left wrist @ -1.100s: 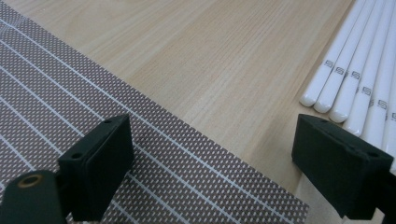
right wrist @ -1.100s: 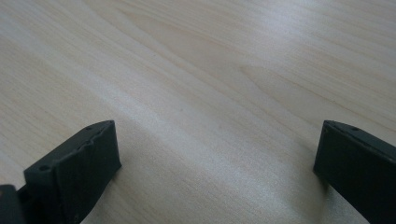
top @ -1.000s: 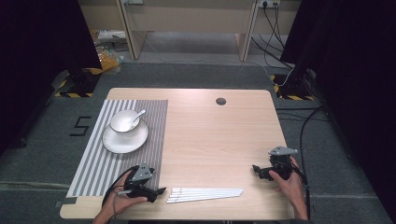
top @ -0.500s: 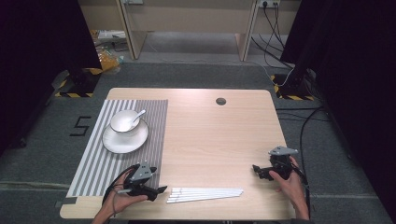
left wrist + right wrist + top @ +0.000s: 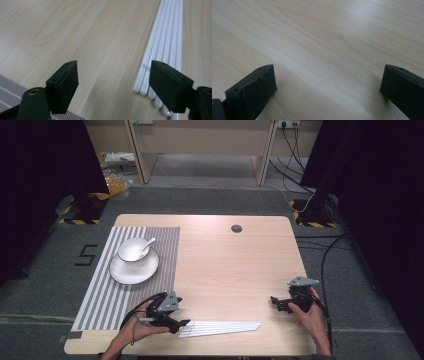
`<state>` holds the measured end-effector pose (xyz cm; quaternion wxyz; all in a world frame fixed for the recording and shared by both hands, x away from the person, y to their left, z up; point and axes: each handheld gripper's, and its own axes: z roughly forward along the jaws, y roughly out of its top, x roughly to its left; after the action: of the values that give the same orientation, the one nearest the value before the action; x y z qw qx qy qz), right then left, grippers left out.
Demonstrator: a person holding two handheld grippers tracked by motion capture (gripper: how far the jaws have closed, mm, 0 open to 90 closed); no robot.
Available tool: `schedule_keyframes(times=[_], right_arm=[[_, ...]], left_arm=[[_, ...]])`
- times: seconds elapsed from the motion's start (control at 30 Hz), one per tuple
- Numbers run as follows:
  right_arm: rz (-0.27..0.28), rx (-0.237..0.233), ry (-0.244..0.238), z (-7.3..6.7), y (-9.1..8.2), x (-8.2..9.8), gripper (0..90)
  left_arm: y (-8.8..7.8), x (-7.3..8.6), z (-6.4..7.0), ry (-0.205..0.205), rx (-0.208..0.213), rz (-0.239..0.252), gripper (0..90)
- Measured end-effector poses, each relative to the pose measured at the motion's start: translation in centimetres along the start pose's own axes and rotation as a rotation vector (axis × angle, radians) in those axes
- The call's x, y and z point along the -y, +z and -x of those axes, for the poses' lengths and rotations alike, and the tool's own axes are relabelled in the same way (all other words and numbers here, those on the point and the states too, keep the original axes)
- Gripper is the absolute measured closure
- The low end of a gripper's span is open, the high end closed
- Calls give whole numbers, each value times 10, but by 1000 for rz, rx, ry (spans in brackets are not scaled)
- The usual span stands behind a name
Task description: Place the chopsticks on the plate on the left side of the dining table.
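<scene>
Little has moved since the earlier frames: the left gripper (image 5: 184,324) is still held at the near ends of the white chopsticks (image 5: 220,328). Its fingers (image 5: 63,85) are spread wide and empty; some chopstick tips are hidden behind the right-hand finger, the rest lie just beside it. A striped mat (image 5: 127,280) carries a plate (image 5: 131,270), bowl (image 5: 134,249) and spoon (image 5: 148,245). Bare counter (image 5: 225,265) lies open between the hands. The right gripper (image 5: 276,302), near the counter's right edge, is wide open and empty.

six chopsticks (image 5: 162,45), one bowl (image 5: 133,250), one plate (image 5: 131,271), one spoon (image 5: 148,244).
</scene>
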<state>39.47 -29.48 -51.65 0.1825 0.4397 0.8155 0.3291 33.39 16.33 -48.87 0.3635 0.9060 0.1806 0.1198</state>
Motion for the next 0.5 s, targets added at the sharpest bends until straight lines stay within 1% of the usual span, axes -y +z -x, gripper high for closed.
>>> schedule_keyframes(times=[0.07, 0.1, 0.17, 0.2, 0.23, 0.33, 0.5], right_arm=[[0, 0, 0, 0, 0, 0, 4], [0, 0, 0, 0, 0, 0, 4], [0, 0, 0, 0, 0, 0, 4], [0, 0, 0, 0, 0, 0, 3], [0, 0, 0, 0, 0, 0, 3], [0, -1, 1, 0, 0, 0, 3], [0, -1, 1, 0, 0, 0, 4]], left_arm=[[3, -4, 0, 16, 10, -12, 255], [5, -5, 0, 27, 17, -21, 288], [8, -8, 0, 45, 24, -42, 290], [9, -9, 0, 53, 28, -51, 307], [11, -10, 0, 59, 37, -59, 307], [14, -11, 0, 71, 49, -82, 317], [18, -10, -2, 75, 57, -97, 352]])
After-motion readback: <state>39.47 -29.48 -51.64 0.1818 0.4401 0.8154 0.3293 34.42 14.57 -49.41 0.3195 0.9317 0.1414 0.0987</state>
